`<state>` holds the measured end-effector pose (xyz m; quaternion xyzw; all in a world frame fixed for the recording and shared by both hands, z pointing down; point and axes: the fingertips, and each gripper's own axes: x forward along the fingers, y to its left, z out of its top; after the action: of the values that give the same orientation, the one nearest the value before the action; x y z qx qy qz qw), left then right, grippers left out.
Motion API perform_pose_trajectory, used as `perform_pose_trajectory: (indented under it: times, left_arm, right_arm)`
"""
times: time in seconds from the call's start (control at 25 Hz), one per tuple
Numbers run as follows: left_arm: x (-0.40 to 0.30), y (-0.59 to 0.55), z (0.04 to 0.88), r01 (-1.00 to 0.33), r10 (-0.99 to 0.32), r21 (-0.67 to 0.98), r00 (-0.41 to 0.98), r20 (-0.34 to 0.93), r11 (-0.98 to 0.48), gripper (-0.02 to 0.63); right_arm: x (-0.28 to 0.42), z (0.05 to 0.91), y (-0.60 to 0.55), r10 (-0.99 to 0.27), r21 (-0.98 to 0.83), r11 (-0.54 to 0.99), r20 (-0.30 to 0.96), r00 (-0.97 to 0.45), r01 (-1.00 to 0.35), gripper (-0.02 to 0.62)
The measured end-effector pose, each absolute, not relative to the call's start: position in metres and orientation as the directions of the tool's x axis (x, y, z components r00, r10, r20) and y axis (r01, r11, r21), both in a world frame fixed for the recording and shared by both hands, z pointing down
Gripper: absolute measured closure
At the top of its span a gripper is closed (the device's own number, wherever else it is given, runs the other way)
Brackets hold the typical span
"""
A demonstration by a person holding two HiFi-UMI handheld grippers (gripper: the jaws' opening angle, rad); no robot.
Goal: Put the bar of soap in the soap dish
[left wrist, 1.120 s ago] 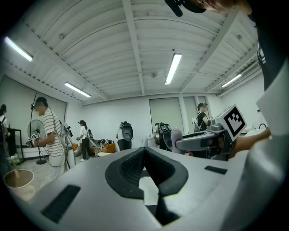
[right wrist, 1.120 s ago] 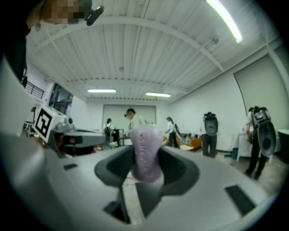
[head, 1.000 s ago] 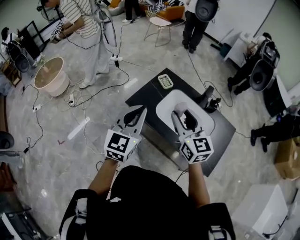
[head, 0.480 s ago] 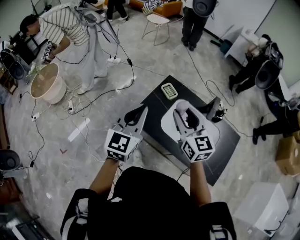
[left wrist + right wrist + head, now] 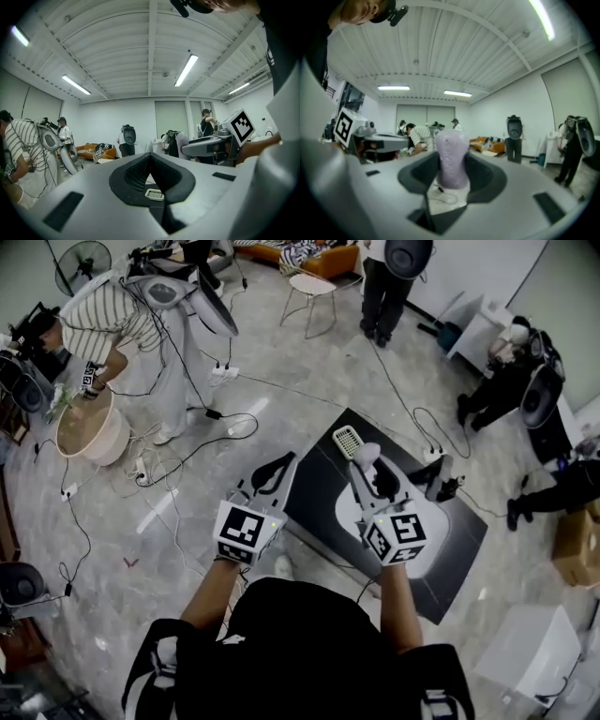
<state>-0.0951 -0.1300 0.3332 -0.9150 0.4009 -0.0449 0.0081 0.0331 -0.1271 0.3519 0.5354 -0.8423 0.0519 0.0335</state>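
Observation:
A pale lilac bar of soap (image 5: 365, 456) stands up between the jaws of my right gripper (image 5: 362, 463), which is shut on it; in the right gripper view the soap (image 5: 452, 158) fills the gap of the gripper (image 5: 452, 164). The white slatted soap dish (image 5: 347, 441) lies on the far corner of the low black table (image 5: 314, 495), just beyond the soap. The dish (image 5: 153, 193) also shows small past the left jaws. My left gripper (image 5: 284, 461) hovers over the table's left edge, shut and holding nothing.
A white basin (image 5: 431, 542) is set into the table under my right hand, with a black fitting (image 5: 442, 476) behind it. Cables (image 5: 187, 442) trail over the floor to the left. A person in a striped shirt bends over a tub (image 5: 82, 433). Other people stand around.
Both grippers have moved forward toward the table's far corner, bringing the soap close to the dish. The person in the striped shirt has bent down over the tub.

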Motion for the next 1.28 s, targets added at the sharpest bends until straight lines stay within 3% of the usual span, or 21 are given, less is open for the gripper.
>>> perform_pose_trajectory:
  times: [0.48,1.28]
  left_arm:
    - [-0.111,-0.152,0.35,-0.709,-0.708,-0.027,0.699,0.099,-0.704,0.581]
    - [-0.052,-0.192,0.395,-0.691,-0.675,0.025,0.713,0.192,-0.723,0.581]
  right_arm:
    - [0.016,0.361,-0.145,-0.906,-0.049,0.399,0.135,-0.402,-0.916,0.391]
    - [0.07,0.404,-0.187,-0.892,-0.079,0.387,0.22,-0.395,-0.919,0.391]
